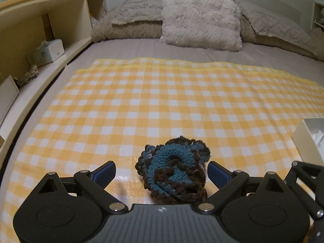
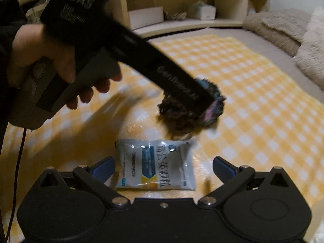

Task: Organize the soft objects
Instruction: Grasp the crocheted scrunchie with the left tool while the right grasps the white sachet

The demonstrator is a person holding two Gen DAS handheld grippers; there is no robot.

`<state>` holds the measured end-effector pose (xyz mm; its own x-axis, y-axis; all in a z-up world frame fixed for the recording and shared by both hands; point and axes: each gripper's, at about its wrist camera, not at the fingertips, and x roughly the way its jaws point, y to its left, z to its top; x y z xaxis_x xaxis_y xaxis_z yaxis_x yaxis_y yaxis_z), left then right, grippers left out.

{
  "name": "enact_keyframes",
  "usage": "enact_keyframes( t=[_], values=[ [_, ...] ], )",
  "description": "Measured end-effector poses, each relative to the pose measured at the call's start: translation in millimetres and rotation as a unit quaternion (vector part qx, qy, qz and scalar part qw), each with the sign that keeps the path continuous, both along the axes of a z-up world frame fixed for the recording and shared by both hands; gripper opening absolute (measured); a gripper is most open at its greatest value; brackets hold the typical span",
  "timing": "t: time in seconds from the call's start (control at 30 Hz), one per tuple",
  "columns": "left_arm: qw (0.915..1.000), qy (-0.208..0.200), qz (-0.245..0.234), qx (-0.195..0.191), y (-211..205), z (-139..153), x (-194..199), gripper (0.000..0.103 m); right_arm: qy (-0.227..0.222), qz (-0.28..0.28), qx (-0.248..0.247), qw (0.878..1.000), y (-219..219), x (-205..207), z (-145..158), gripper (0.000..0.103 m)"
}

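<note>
A crocheted teal and brown piece [image 1: 174, 172] lies crumpled on the yellow checked cloth [image 1: 162, 101]. My left gripper [image 1: 162, 167] is open around it, with one blue pad on each side and neither pressing on it. In the right wrist view the same piece [image 2: 214, 105] is blurred and partly hidden behind the left gripper's black body [image 2: 141, 56], which a hand [image 2: 40, 56] holds. A white printed packet [image 2: 156, 164] lies flat on the cloth [image 2: 253, 101]. My right gripper [image 2: 164, 162] is open, and its fingers straddle the packet without squeezing it.
A white box [image 1: 309, 139] stands on the cloth at the right. A fluffy cushion [image 1: 200, 14] and beige pillows [image 1: 137, 10] lie at the head of the bed. A wooden shelf [image 1: 40, 20] with a tissue box [image 1: 47, 51] runs along the left.
</note>
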<state>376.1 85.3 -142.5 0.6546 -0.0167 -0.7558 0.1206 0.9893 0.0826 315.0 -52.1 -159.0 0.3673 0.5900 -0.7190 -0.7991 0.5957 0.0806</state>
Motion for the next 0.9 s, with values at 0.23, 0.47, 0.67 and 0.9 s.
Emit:
enact_keyframes(
  t=[0.23, 0.47, 0.67, 0.9],
  values=[
    [0.9999, 0.012, 0.005, -0.002, 2.8, -13.3, 15.7, 0.097, 0.025, 0.015, -0.001, 1.000, 10.3, 6.1, -16.3, 0.103],
    [0.9994, 0.030, -0.001, -0.019, -0.9, -19.5, 22.5, 0.074, 0.042, 0.000, 0.011, 0.999, 6.6, 15.0, -18.2, 0.103],
    [0.9988, 0.046, -0.006, -0.018, -4.4, -21.0, 20.2, 0.054, 0.048, 0.005, -0.002, 0.999, 2.9, 13.1, -10.1, 0.081],
    [0.9989, 0.045, -0.006, -0.014, -2.9, -14.8, 7.0, 0.048, 0.045, 0.003, -0.015, 0.999, 3.4, 13.2, -0.6, 0.066]
  ],
)
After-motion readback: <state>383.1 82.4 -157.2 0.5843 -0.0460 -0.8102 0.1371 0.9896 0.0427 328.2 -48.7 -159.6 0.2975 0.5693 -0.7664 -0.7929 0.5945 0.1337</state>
